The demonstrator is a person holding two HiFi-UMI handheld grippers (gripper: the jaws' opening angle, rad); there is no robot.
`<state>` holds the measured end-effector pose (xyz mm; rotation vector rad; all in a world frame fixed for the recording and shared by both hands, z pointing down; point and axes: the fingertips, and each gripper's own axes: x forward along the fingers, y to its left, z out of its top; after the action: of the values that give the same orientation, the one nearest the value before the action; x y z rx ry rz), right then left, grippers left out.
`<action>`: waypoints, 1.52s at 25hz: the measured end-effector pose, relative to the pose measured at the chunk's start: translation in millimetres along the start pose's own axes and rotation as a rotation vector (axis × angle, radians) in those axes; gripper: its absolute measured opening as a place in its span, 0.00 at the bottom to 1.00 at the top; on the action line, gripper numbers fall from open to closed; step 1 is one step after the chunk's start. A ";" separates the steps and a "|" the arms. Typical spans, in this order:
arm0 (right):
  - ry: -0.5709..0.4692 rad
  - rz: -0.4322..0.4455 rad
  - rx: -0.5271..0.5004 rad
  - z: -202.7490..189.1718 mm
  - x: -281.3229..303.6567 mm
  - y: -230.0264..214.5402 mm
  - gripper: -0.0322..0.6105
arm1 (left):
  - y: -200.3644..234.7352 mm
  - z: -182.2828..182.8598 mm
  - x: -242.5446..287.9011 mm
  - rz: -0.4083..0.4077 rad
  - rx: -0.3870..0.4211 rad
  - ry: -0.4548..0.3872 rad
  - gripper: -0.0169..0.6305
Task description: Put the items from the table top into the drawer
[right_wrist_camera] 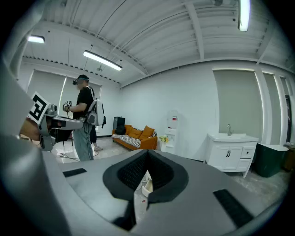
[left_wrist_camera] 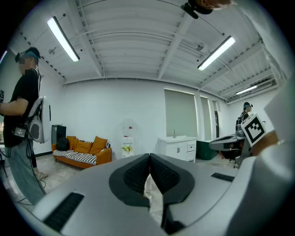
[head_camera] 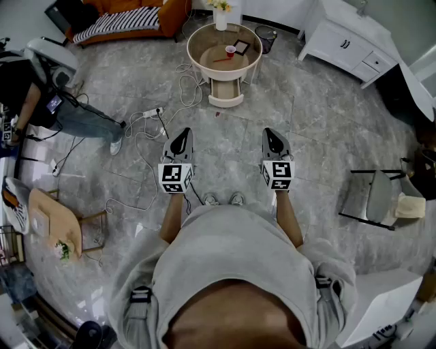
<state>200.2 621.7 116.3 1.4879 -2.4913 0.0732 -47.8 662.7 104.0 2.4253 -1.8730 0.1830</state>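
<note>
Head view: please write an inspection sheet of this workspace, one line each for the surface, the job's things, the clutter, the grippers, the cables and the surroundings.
Surface: round table, far ahead; its drawer stands open.
Job's things: red cup, dark frame, stick and vase, all on the table; none in the drawer that I can see.
Clutter: bin beside the table.
Grippers: left gripper and right gripper both shut, empty, well short of the table.
Cables: white cables and a power strip on the floor.
Surroundings: sofa, white cabinet, chair, another person.
</note>
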 end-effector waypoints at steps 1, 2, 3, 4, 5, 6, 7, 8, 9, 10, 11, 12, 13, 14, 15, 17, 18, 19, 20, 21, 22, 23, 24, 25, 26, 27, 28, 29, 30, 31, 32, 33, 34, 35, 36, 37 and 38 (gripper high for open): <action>0.000 0.002 0.000 -0.8 -0.8 -0.5 0.09 | -1.4 -0.4 -0.3 0.001 0.000 0.001 0.05; 0.001 0.004 0.000 -1.5 -1.5 -1.0 0.09 | -2.7 -0.6 -0.5 0.002 0.000 0.001 0.05; 0.000 0.005 -0.001 -2.0 -2.1 -1.4 0.09 | -4.0 -0.5 -0.5 0.002 0.000 0.001 0.05; 0.000 0.006 -0.002 -2.3 -2.6 -1.7 0.09 | -5.1 -0.1 -0.6 0.001 0.001 0.000 0.05; 0.001 0.007 -0.002 -2.5 -3.1 -1.6 0.09 | -6.1 0.4 -0.8 0.001 0.003 -0.001 0.05; 0.002 0.008 -0.002 -2.7 -3.7 -1.2 0.09 | -6.7 1.0 -1.4 0.001 0.004 -0.002 0.05; 0.003 0.009 -0.003 -3.0 -4.3 -0.7 0.09 | -7.3 1.3 -2.0 0.001 0.004 -0.002 0.05; 0.003 0.011 -0.003 -3.4 -4.8 -0.7 0.09 | -7.9 1.5 -2.2 0.002 0.005 -0.002 0.05; 0.003 0.012 -0.003 -4.0 -5.2 -1.4 0.09 | -9.0 1.5 -2.0 0.002 0.007 -0.001 0.05; 0.003 0.012 -0.004 -4.6 -5.8 -2.6 0.09 | -10.5 1.2 -1.6 0.003 0.008 0.000 0.05; 0.004 0.012 -0.005 -5.3 -6.8 -4.3 0.09 | -12.4 0.6 -1.2 0.003 0.010 0.002 0.05; 0.004 0.012 -0.005 -6.1 -8.2 -5.9 0.09 | -14.7 0.2 -1.0 0.002 0.012 0.004 0.05; 0.005 0.012 -0.003 -6.7 -9.6 -7.4 0.09 | -16.8 0.3 -0.8 0.001 0.013 0.005 0.05; 0.005 0.013 0.000 -7.0 -10.6 -8.5 0.09 | -18.3 0.7 -0.5 0.000 0.014 0.006 0.05; 0.003 0.016 0.005 -7.0 -11.1 -9.5 0.09 | -19.5 1.4 0.1 0.000 0.014 0.006 0.05; -0.005 0.025 0.016 -6.2 -11.1 -12.0 0.09 | -22.4 3.6 2.6 0.001 0.015 0.005 0.05; -0.007 0.029 0.019 -6.3 -10.8 -14.2 0.09 | -24.5 4.6 4.6 0.001 0.017 0.004 0.05; -0.008 0.032 0.021 -7.2 -10.4 -16.8 0.09 | -27.2 5.2 6.8 0.002 0.018 0.003 0.05; -0.008 0.036 0.022 -8.8 -10.3 -19.5 0.09 | -30.2 5.4 8.8 0.004 0.020 0.003 0.05; -0.007 0.039 0.022 -10.5 -10.3 -22.3 0.09 | -33.3 5.3 10.6 0.006 0.021 0.003 0.05; -0.006 0.042 0.022 -12.2 -10.2 -25.4 0.09 | -36.4 5.3 12.4 0.009 0.022 0.003 0.05; -0.006 0.045 0.022 -13.6 -10.1 -28.7 0.09 | -39.5 5.4 14.3 0.012 0.024 0.004 0.05; -0.006 0.049 0.022 -14.9 -10.2 -32.1 0.09 | -42.8 5.4 16.1 0.015 0.025 0.005 0.05; -0.005 0.053 0.022 -16.2 -10.7 -35.2 0.09 | -46.4 5.2 17.4 0.017 0.026 0.006 0.05; -0.005 0.058 0.020 -17.5 -11.6 -38.5 0.09 | -50.4 5.0 18.5 0.020 0.028 0.006 0.05; -0.005 0.064 0.017 -18.6 -12.8 -42.1 0.09 | -54.9 4.7 19.5 0.022 0.029 0.007 0.05; -0.004 0.069 0.013 -19.9 -14.0 -46.1 0.09 | -59.7 4.4 20.8 0.025 0.030 0.007 0.05; -0.003 0.073 0.008 -21.6 -15.1 -50.3 0.09 | -64.5 4.0 22.2 0.027 0.031 0.007 0.05; -0.001 0.077 0.005 -23.8 -16.0 -53.9 0.09 | -68.8 3.3 23.6 0.029 0.031 0.007 0.05; 0.001 0.082 0.004 -26.2 -16.8 -56.5 0.09 | -72.2 2.3 24.5 0.032 0.031 0.008 0.05; 0.003 0.087 0.004 -28.4 -17.5 -58.5 0.09 | -75.0 1.4 25.1 0.035 0.030 0.010 0.05; 0.004 0.091 0.006 -30.1 -17.9 -60.8 0.09 | -77.5 0.9 26.0 0.039 0.028 0.012 0.05; 0.004 0.093 0.007 -30.9 -17.9 -63.5 0.09 | -79.8 1.0 27.1 0.041 0.026 0.012 0.05; 0.003 0.094 0.010 -31.2 -17.6 -65.9 0.09 | -81.7 1.6 28.0 0.042 0.026 0.013 0.05; 0.002 0.094 0.012 -31.2 -17.1 -67.6 0.09 | -82.7 2.3 28.6 0.043 0.028 0.013 0.05; -0.001 0.094 0.015 -30.7 -16.3 -68.7 0.09 | -83.0 3.3 29.1 0.044 0.031 0.013 0.05; -0.004 0.094 0.018 -29.7 -15.1 -69.5 0.09 | -82.5 4.4 30.0 0.044 0.034 0.012 0.05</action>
<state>273.0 606.1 136.1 1.3782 -2.5698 0.1094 39.8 654.4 105.1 2.3998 -1.9350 0.2338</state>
